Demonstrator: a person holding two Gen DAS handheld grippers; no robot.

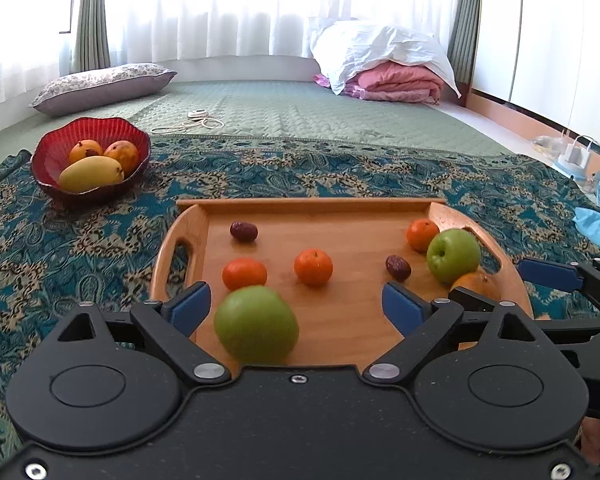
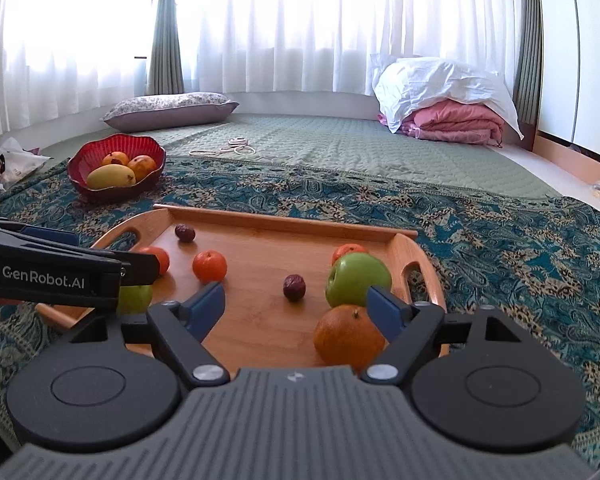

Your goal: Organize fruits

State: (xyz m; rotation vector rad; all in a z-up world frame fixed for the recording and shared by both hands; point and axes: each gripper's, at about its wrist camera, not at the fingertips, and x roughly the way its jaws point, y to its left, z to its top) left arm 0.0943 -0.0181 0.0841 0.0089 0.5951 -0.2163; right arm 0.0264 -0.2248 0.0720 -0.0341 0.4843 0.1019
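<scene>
Both grippers, left gripper (image 1: 296,304) and right gripper (image 2: 296,306), stand wide open and hold nothing over the tray's (image 1: 312,205) near edge, so the near green apple (image 1: 256,324), perhaps blurred from rolling, could slip away when pinched.

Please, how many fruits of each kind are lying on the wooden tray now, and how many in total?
On the wooden tray:
Green apples: 2
Small tangerines: 3
Large orange: 1
Dark red dates: 2
Total: 8
</scene>
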